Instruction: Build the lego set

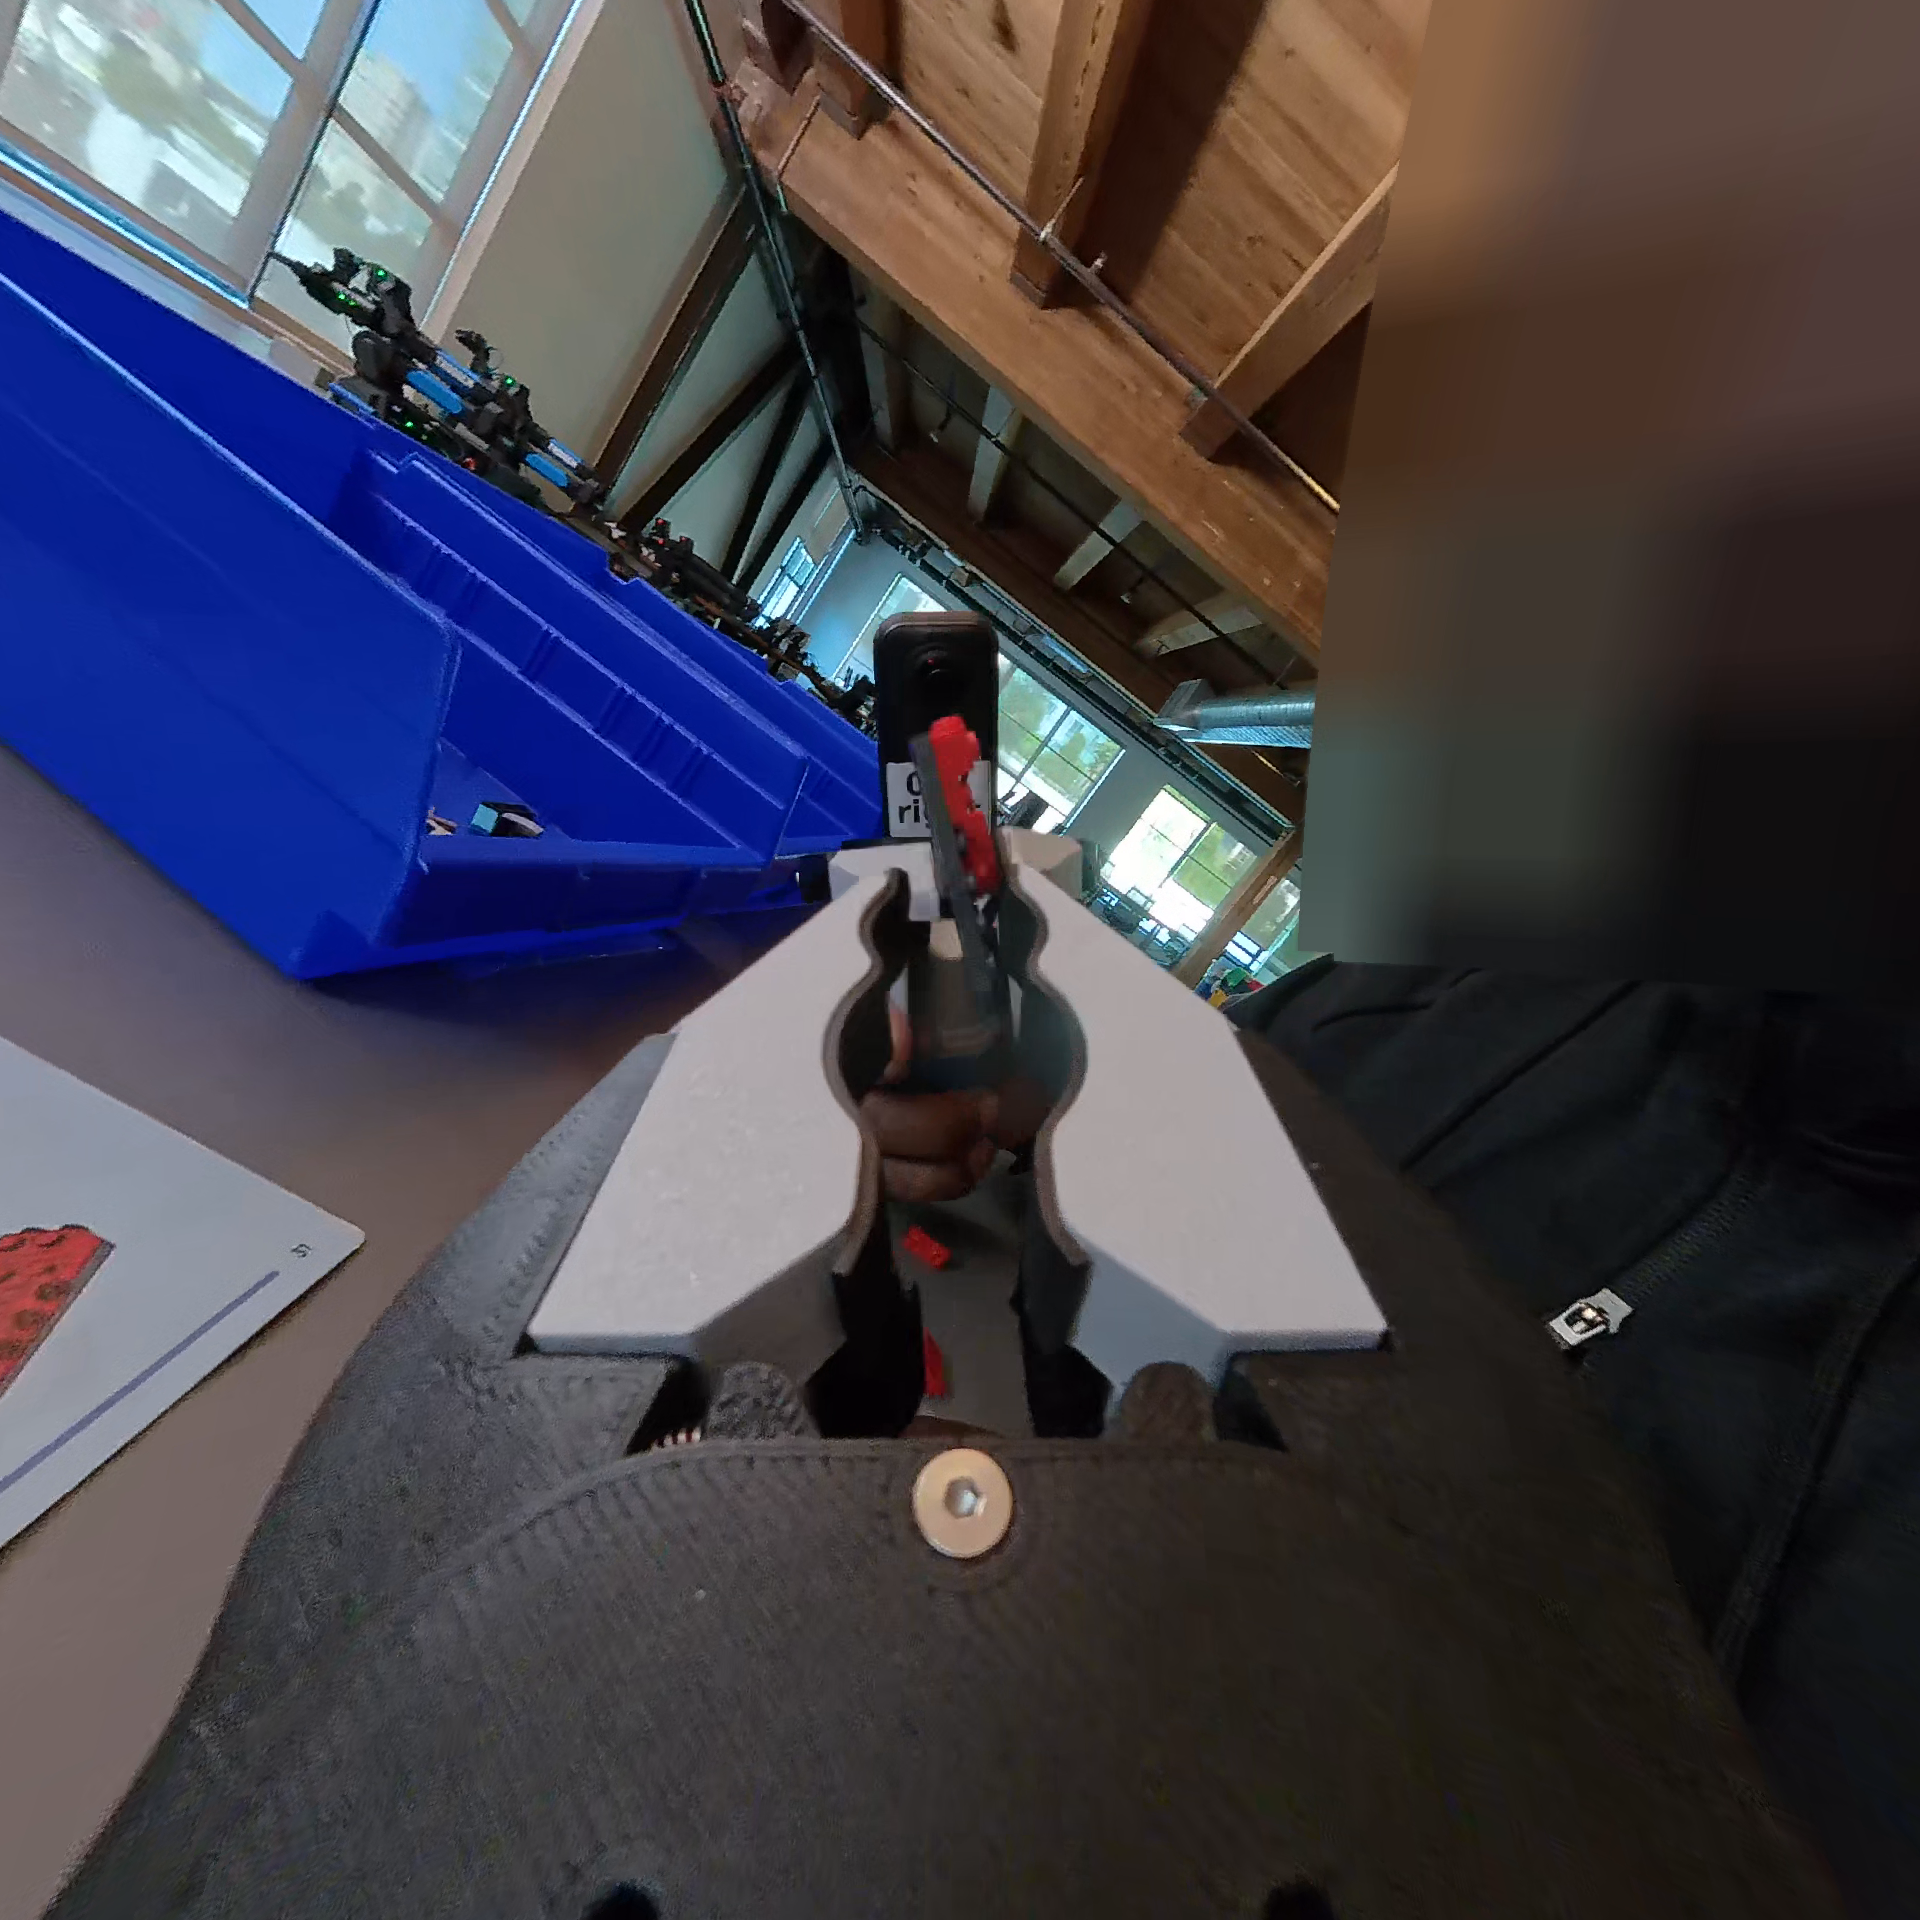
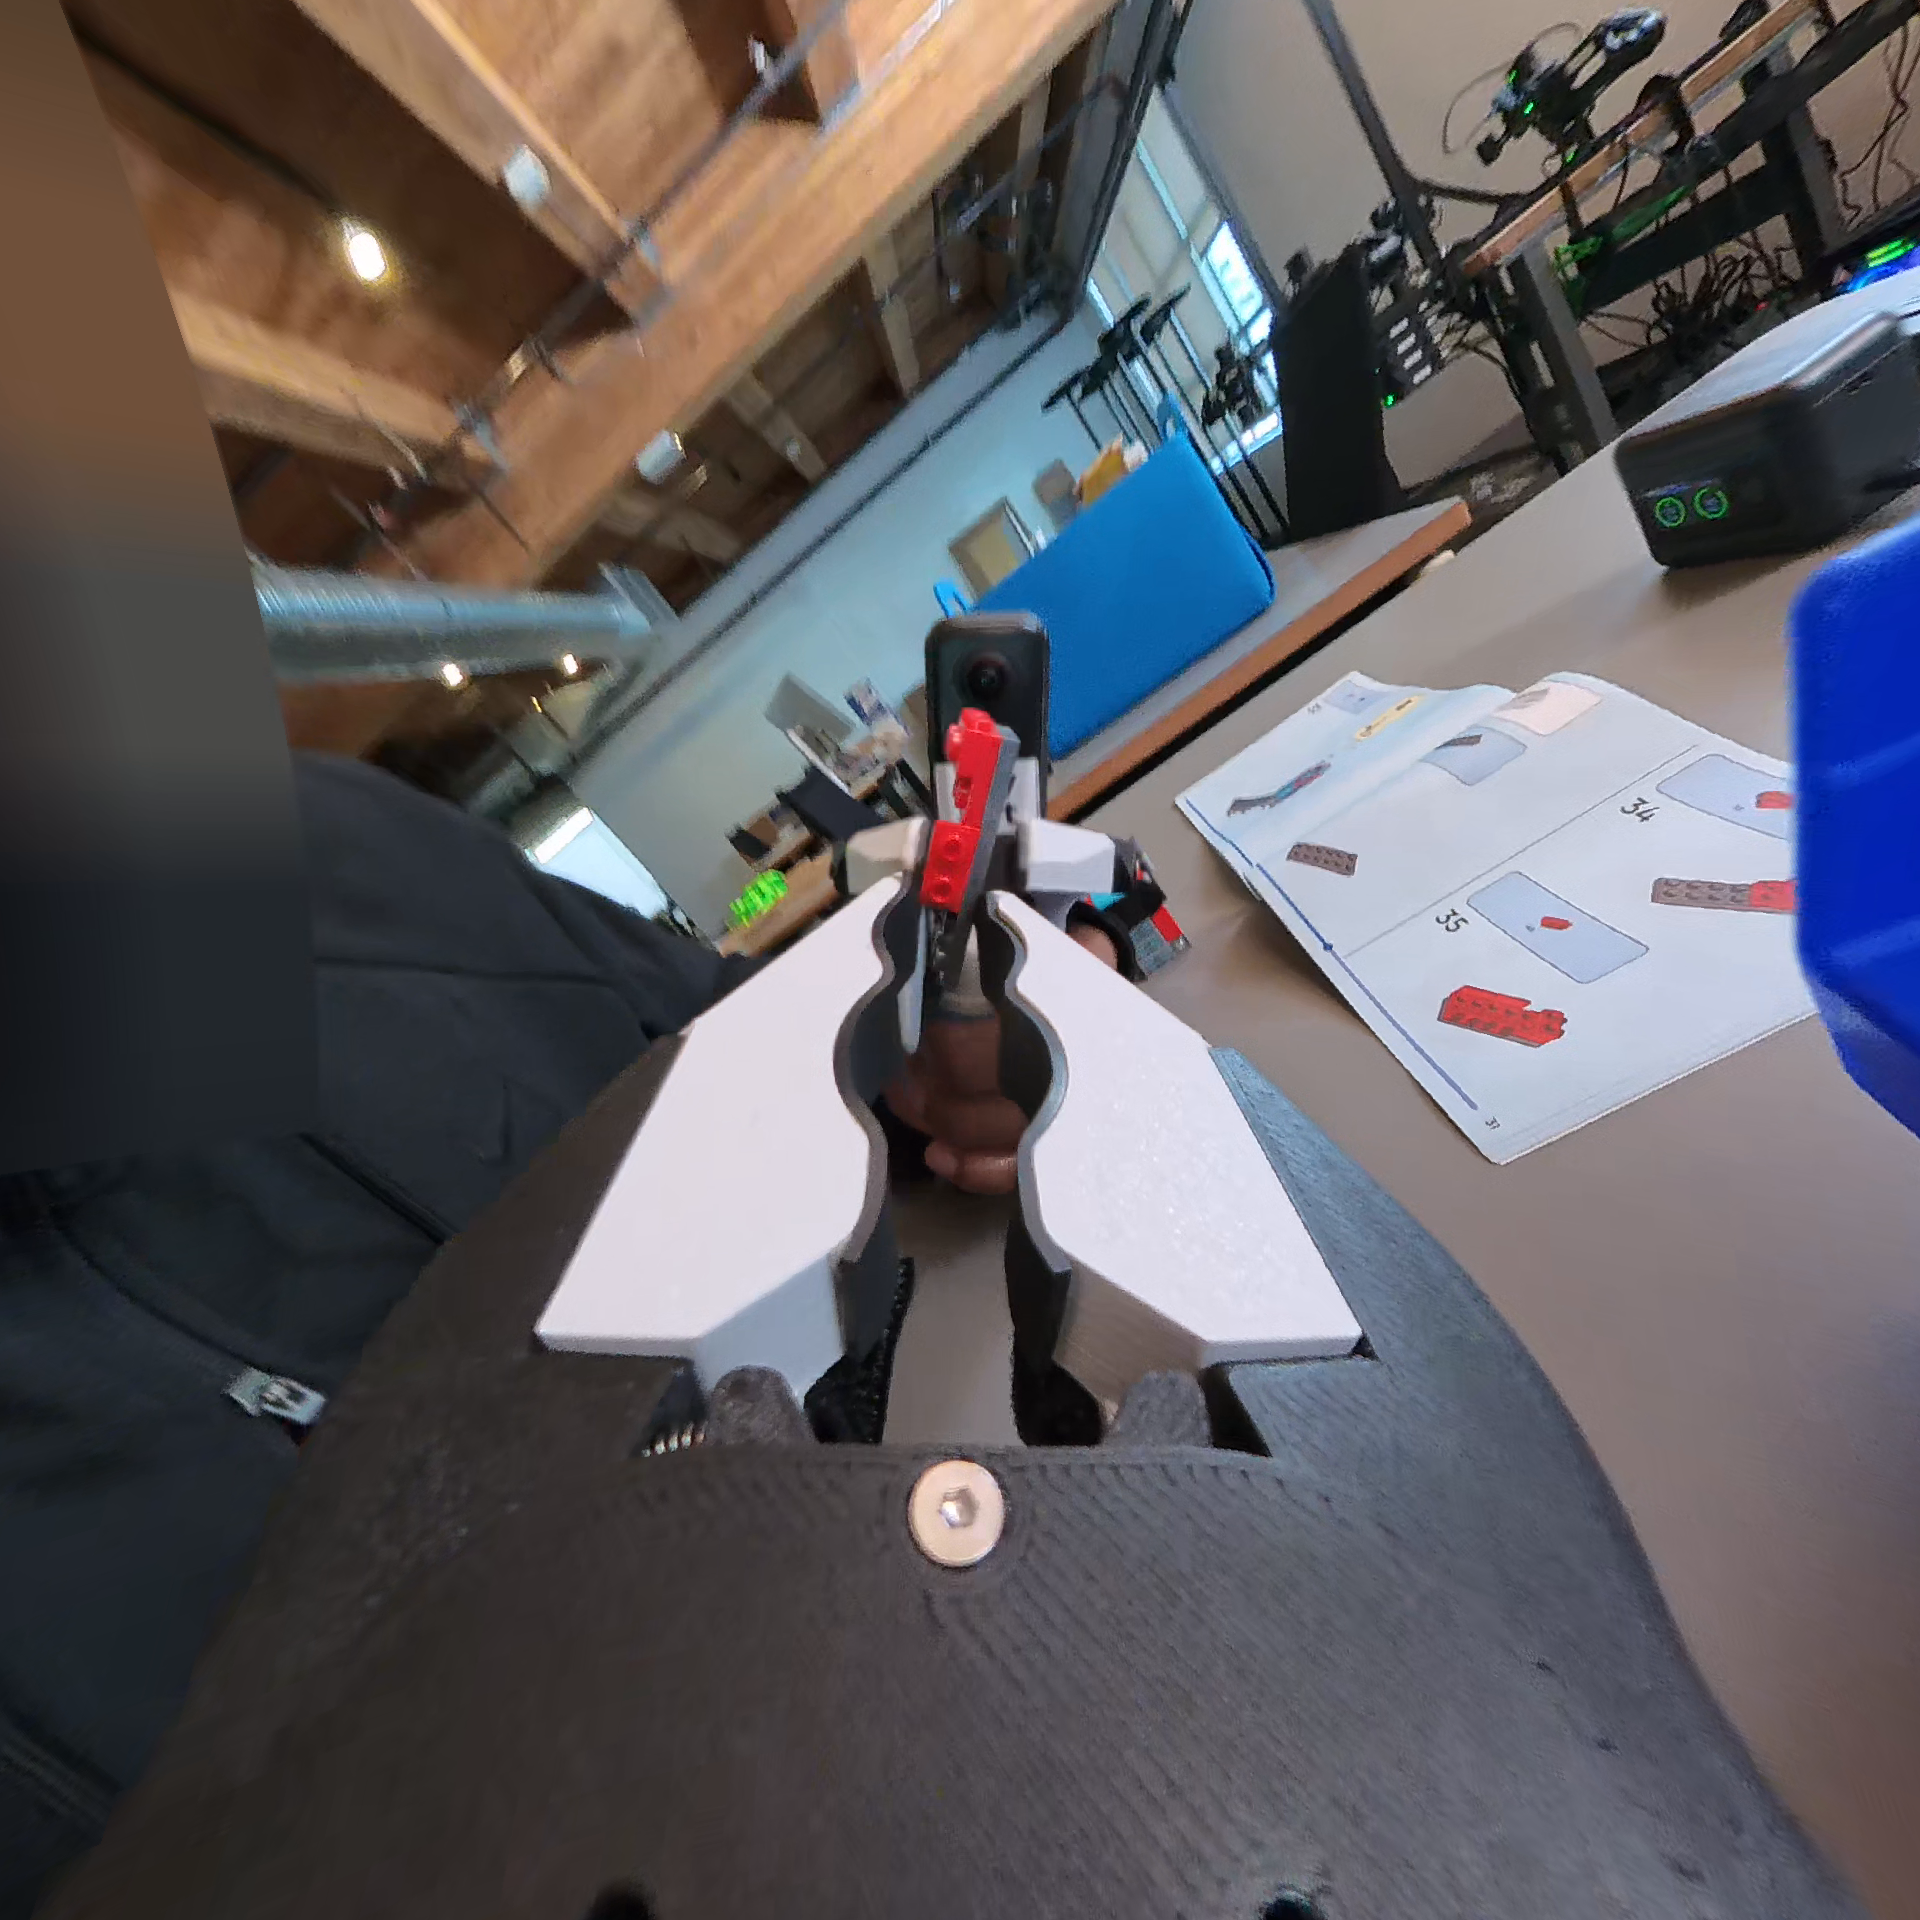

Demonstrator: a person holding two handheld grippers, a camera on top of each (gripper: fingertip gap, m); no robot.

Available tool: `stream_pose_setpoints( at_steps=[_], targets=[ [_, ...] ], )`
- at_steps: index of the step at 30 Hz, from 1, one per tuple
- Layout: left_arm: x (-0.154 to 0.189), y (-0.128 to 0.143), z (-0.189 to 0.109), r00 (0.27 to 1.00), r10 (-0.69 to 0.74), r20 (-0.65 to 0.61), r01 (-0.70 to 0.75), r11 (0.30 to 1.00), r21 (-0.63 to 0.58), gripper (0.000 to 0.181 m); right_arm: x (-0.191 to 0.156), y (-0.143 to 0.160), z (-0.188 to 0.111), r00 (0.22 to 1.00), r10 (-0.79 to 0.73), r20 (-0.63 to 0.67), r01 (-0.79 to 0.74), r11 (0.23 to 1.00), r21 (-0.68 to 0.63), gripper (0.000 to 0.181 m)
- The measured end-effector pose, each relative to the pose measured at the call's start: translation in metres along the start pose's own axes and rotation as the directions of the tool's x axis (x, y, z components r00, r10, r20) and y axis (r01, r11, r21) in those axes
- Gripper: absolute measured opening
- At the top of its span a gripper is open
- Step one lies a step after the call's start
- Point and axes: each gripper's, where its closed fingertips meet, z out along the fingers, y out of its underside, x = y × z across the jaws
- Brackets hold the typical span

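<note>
Wood-beamed workshop, grey tabletop (image 2: 1558, 1299) with instruction booklet (image 2: 1507, 894) and blue bin (image 1: 312, 665). Both units raised above it, tilted upward, facing each other. Left hand-held gripper (image 1: 961, 894) and right hand-held gripper (image 2: 951, 914) both clenched on the dark-grey-and-red lego assembly (image 2: 961, 831), held midair between them. Advice: keep plates aligned, press squarely, avoid twisting.

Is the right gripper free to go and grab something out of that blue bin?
Probably not yet: the right gripper is shut on the red and grey lego piece, facing away from the blue bin.
</note>
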Motion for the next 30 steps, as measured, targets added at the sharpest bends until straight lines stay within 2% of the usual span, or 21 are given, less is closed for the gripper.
stream_pose_setpoints(
  at_steps=[8,10,17,20,25,30],
  targets=[
    [-0.001,0.003,0.001,0.993,-0.116,-0.023,0.116,0.993,-0.004,0.013,0.005,-0.002,-0.002,1.0,0.022,-0.009,-0.022,1.0,0.009,0.009],
    [-0.002,0.003,0.001,0.991,-0.131,-0.02,0.131,0.991,-0.004,0.005,0.005,-0.001,-0.001,1.0,0.022,-0.009,-0.022,1.0,0.007,0.009],
    [-0.004,0.005,0.001,0.986,-0.165,-0.017,0.165,0.986,-0.007,0.005,0.006,-0.001,-0.001,0.999,0.021,-0.024,-0.022,1.0,-0.012,0.01],
    [-0.005,0.005,0.001,0.977,-0.212,-0.007,0.212,0.977,-0.002,0.004,0.009,-0.001,-0.004,0.998,0.011,-0.056,-0.013,0.999,-0.032,0.021],
    [-0.014,-0.004,-0.003,0.946,-0.323,0.036,0.321,0.946,0.052,0.005,0.009,-0.003,-0.012,0.985,-0.118,-0.127,0.107,0.99,-0.095,0.03],
    [-0.015,-0.008,-0.005,0.927,-0.359,0.106,0.353,0.933,0.076,0.004,0.009,0.01,-0.029,0.94,-0.262,-0.217,0.21,0.948,-0.238,0.03]
  ],
)
